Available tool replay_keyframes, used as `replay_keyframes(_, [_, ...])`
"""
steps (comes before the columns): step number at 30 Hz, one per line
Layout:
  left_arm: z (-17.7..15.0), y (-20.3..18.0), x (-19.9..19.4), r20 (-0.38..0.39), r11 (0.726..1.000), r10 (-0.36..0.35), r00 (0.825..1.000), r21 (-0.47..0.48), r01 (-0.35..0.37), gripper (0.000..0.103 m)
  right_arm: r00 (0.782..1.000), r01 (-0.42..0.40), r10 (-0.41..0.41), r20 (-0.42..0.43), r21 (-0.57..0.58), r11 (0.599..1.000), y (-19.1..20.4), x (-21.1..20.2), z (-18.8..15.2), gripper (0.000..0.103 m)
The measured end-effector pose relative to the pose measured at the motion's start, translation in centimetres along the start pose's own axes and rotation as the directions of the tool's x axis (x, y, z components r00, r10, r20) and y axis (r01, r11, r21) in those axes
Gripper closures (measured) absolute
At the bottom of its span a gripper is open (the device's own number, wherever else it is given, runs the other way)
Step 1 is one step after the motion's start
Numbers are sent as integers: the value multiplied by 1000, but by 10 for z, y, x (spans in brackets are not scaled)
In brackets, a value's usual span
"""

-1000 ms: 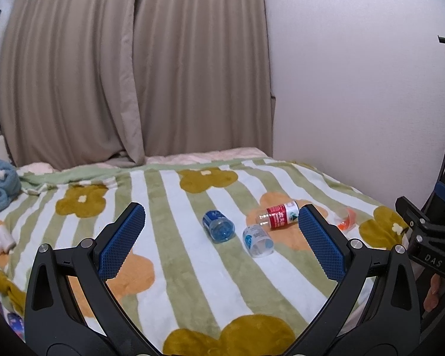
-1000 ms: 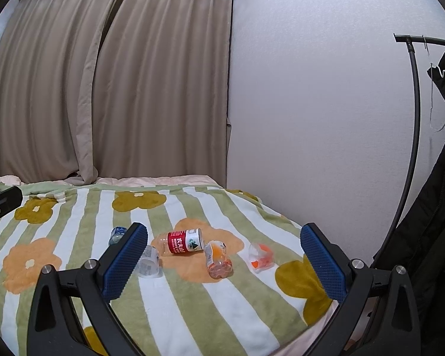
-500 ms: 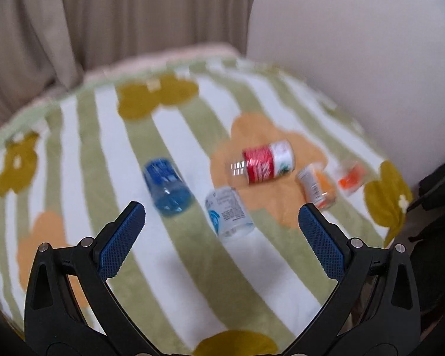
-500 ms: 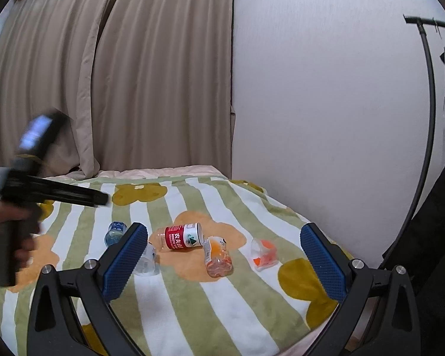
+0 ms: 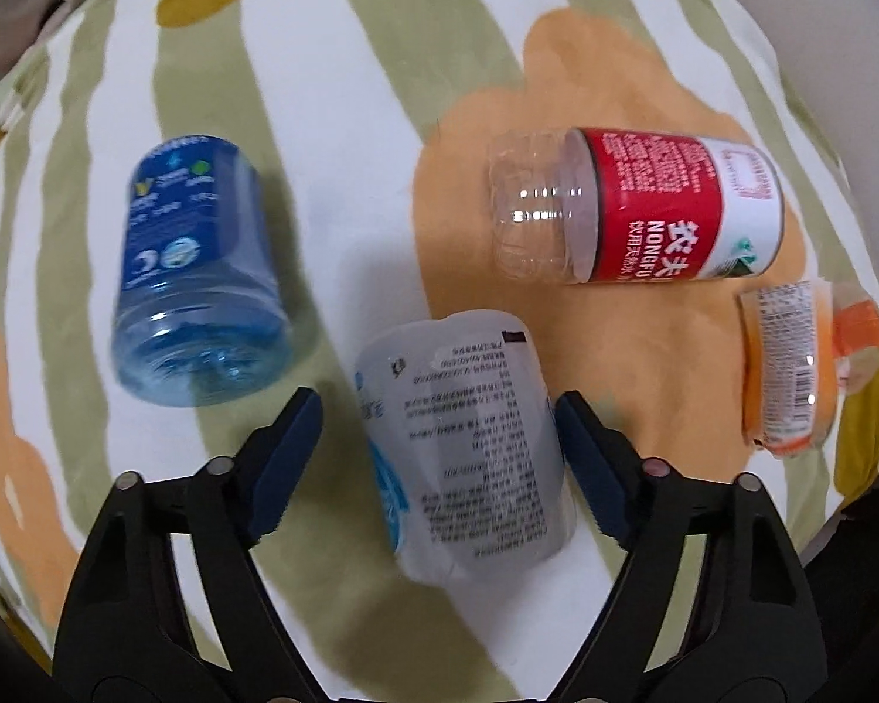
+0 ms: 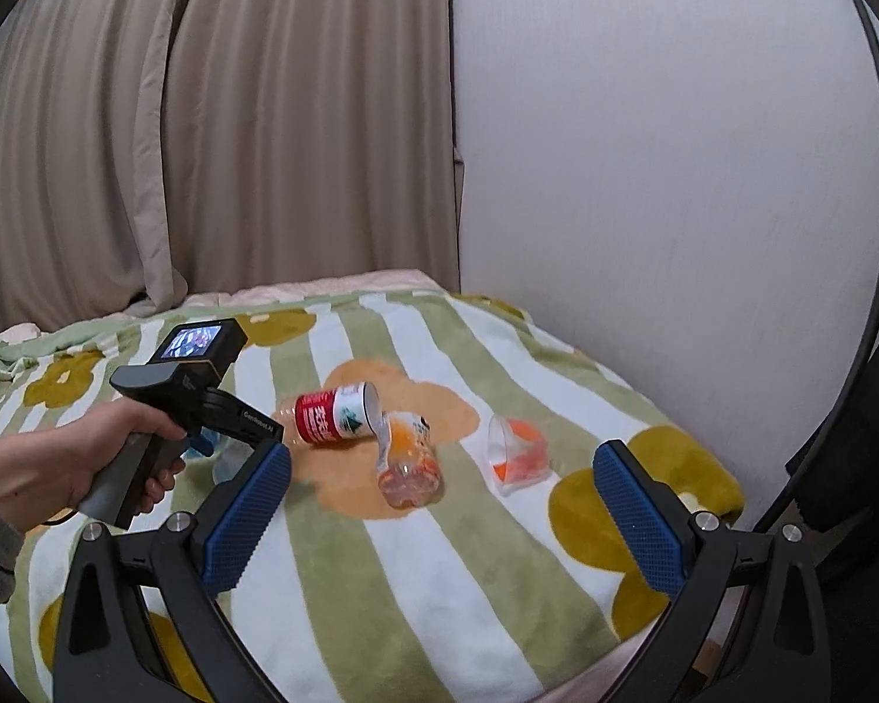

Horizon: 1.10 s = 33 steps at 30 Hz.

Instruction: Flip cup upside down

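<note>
Several cut-bottle cups lie on their sides on a striped flower blanket (image 5: 381,88). A pale white-labelled cup (image 5: 474,445) lies between the fingers of my left gripper (image 5: 439,416); the jaws are open around it, close to its sides, with small gaps. A blue cup (image 5: 193,281) lies to its left. A red-labelled cup (image 5: 639,205) and an orange cup (image 5: 791,363) lie to the right. My right gripper (image 6: 439,504) is open and empty above the blanket, back from the red cup (image 6: 334,413) and orange cup (image 6: 407,463).
A small clear cup with orange inside (image 6: 515,454) lies at the right of the blanket (image 6: 439,586), near the bed's edge. A white wall (image 6: 674,176) runs along the right side and curtains (image 6: 205,117) hang behind. The hand holding the left gripper (image 6: 193,386) reaches in from the left.
My left gripper has dropped down and forward to the blanket, and its jaws have narrowed around the pale cup. The right gripper has barely moved.
</note>
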<state>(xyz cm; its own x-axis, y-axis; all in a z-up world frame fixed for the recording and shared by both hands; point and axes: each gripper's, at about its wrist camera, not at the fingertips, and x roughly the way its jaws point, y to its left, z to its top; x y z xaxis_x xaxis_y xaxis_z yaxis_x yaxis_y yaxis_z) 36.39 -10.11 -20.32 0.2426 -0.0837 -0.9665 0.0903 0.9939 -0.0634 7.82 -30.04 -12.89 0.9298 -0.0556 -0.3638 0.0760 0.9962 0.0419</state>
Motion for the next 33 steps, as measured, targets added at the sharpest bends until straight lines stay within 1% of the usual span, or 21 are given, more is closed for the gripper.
replay_keyframes(1, [0, 0, 3, -9, 1000, -11, 1000, 0, 11, 28, 1000, -3, 3, -8, 0, 1000, -1, 4, -1, 0])
replay_keyframes(2, [0, 0, 6, -17, 1000, -20, 1000, -2, 20, 34, 1000, -4, 4, -14, -1, 1000, -1, 6, -3, 0])
replay_keyframes(3, [0, 1, 8, -27, 999, -33, 999, -6, 33, 38, 1000, -5, 5, -18, -2, 1000, -1, 7, -4, 0])
replay_keyframes(4, [0, 2, 11, -39, 999, -43, 998, -9, 43, 39, 1000, -6, 6, -21, -2, 1000, -2, 8, -4, 0])
replay_keyframes(7, [-3, 4, 13, -37, 999, -31, 999, 17, 32, 40, 1000, -8, 8, -21, 2, 1000, -1, 9, -4, 0])
replay_keyframes(9, [-5, 4, 9, -39, 999, -39, 999, 27, 40, 40, 1000, -6, 6, -16, 5, 1000, 0, 7, -3, 0])
replay_keyframes(12, [-11, 5, -7, -27, 997, -60, 998, 56, 61, 41, 1000, -8, 8, -5, 11, 1000, 0, 3, -1, 0])
replay_keyframes(15, [-26, 9, -36, 0, 991, -68, 998, 119, 67, 41, 1000, -15, 15, 4, 13, 1000, 5, -2, 3, 0])
replay_keyframes(19, [-68, 18, -81, 14, 975, -90, 996, 203, 86, 41, 999, -35, 35, 24, 9, 999, 14, -13, 7, 0])
replay_keyframes(21, [-89, 24, -93, 9, 971, -105, 994, 217, 100, 41, 998, -51, 51, 29, 16, 999, 19, -17, 7, 0])
replay_keyframes(24, [-112, 23, -89, 7, 972, -115, 993, 209, 111, 41, 997, -78, 77, 20, 37, 996, 25, -19, 7, 0])
replay_keyframes(25, [-115, 16, -86, 11, 973, -110, 994, 207, 105, 41, 996, -87, 87, 13, 43, 995, 28, -20, 7, 0])
replay_keyframes(28, [-134, -3, -69, 34, 974, -86, 996, 214, 77, 41, 994, -113, 113, 7, 45, 993, 34, -25, 6, 0])
replay_keyframes(33, [-155, -15, -52, 84, 971, -34, 996, 237, 14, 40, 990, -132, 134, -33, 48, 990, 36, -24, 2, 0])
